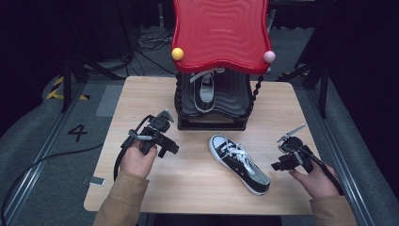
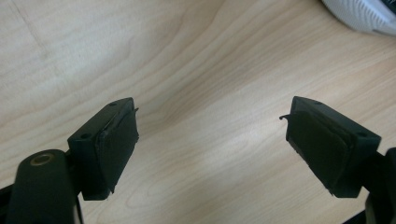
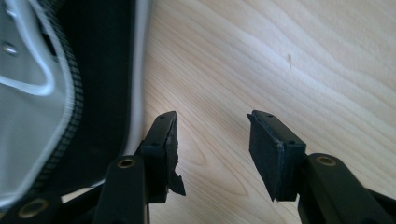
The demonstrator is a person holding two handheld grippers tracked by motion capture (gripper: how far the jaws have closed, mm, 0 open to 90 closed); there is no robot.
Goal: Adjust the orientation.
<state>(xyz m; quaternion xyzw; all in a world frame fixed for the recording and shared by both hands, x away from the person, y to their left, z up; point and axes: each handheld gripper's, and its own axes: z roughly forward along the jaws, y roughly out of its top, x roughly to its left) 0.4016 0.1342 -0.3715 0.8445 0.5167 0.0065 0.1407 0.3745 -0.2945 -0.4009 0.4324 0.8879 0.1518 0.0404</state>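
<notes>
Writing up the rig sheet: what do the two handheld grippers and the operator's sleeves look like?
Both are black. The left gripper and right gripper each carry a grey three-cornered plate on top and trail a black cable. In the gripper views each has two blocky black jaws with dark pads, small screw holes and brass-coloured pivot pins. One right pad has a chipped, ragged edge. The sleeves are tan.

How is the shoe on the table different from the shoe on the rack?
The sneaker on the table lies in the open, slanted, toe toward the rack. The sneaker on the rack sits on the lower shelf under the red top, pointing straight. Both are black and white with white laces.
</notes>
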